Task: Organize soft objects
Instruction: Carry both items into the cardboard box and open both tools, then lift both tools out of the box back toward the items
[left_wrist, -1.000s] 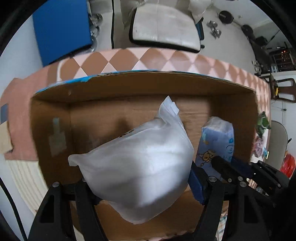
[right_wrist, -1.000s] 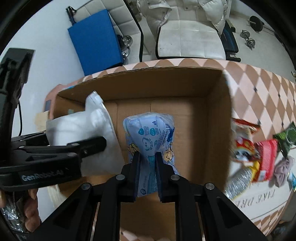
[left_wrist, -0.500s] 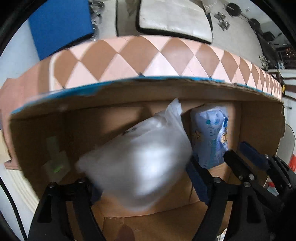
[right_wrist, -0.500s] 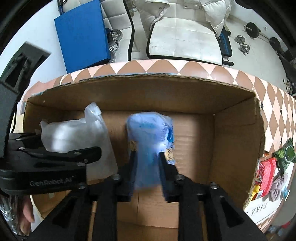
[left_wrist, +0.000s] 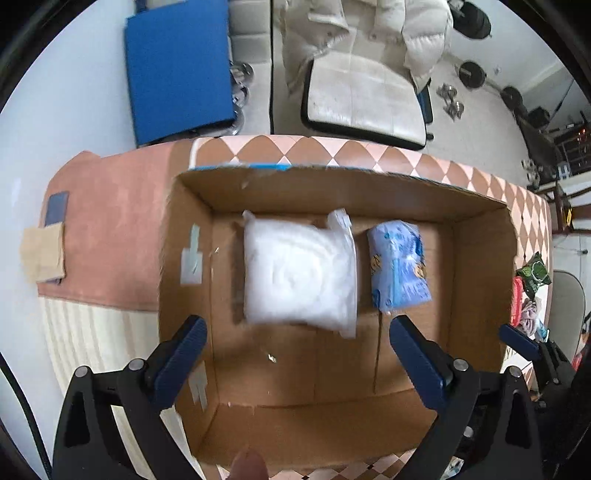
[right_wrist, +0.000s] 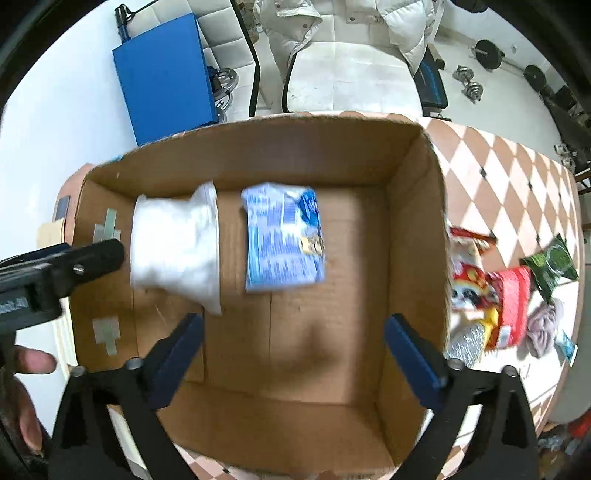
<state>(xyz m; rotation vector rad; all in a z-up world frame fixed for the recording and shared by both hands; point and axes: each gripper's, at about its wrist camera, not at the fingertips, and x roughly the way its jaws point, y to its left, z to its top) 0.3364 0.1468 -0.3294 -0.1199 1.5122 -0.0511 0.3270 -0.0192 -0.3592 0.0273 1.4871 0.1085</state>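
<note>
An open cardboard box (left_wrist: 480, 258) (right_wrist: 417, 229) sits on the table. A white plastic pack (left_wrist: 299, 273) (right_wrist: 173, 247) lies flat on its floor, and a blue printed pack (left_wrist: 399, 269) (right_wrist: 282, 240) lies just to its right. My left gripper (left_wrist: 297, 345) hovers above the box, jaws opening wide, nothing between them. My right gripper (right_wrist: 293, 341) also hangs over the box with its jaws opening and nothing held. The left gripper's black body (right_wrist: 55, 262) shows at the left edge of the right wrist view.
Outside the box on the right lie red snack packets (right_wrist: 491, 288), a green packet (right_wrist: 552, 266) and a grey cloth (right_wrist: 543, 325) on the diamond-patterned tablecloth (right_wrist: 509, 170). A white chair (left_wrist: 365, 96) and a blue panel (left_wrist: 177, 70) stand behind the table.
Both grippers opened and let their packs go; the white pack and the blue pack now lie on the box floor. Both grippers rose, so the box looks smaller.
</note>
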